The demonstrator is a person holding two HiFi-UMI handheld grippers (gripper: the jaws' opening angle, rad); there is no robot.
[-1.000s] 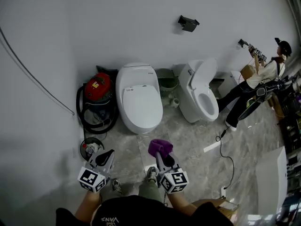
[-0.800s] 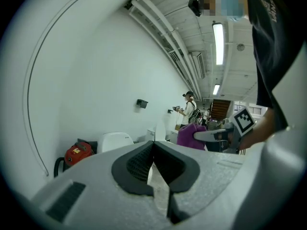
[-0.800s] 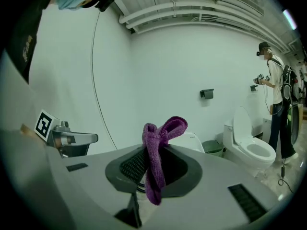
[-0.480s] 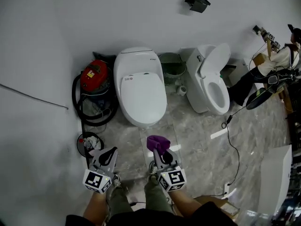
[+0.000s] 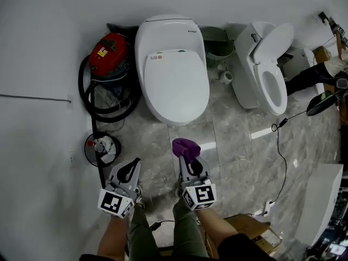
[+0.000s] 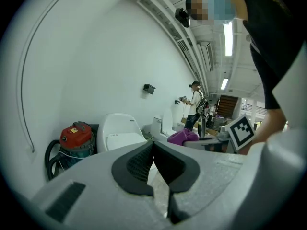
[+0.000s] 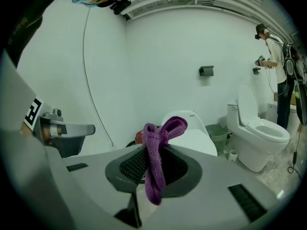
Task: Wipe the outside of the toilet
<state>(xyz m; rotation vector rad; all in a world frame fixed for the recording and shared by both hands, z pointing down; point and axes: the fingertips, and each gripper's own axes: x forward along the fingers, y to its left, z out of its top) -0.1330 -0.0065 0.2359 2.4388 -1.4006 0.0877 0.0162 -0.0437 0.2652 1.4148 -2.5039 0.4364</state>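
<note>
Cutting off at the head view's right edge, a second person (image 5: 318,74) shows there only as dark trousers and a pale sleeve. The wearer's own forearms run out of the bottom edge, so nothing above the elbows can be seen. The closed-lid toilet (image 5: 174,75) stands against the wall (image 5: 49,42), and from above its bowl hides its own base. An open-lid toilet (image 5: 269,72) stands to its right. The waste basket (image 5: 216,38) between the two is partly covered by the closed-lid toilet's rim. A red vacuum cleaner (image 5: 109,56) sits just beside that toilet on the other side, with its black hose looped on the marble floor (image 5: 239,162).

The right gripper (image 5: 187,157) has its jaws clenched on a purple cloth (image 5: 186,145). In the right gripper view the cloth (image 7: 156,162) is pinched between the pads, with a loop above them and a tail hanging below. The left gripper (image 5: 132,165) has its jaws pressed together with nothing between them, as the left gripper view shows (image 6: 154,143).

Both grippers are held low in front of the wearer's legs, side by side and apart. They point toward the closed-lid toilet and are well short of it.
</note>
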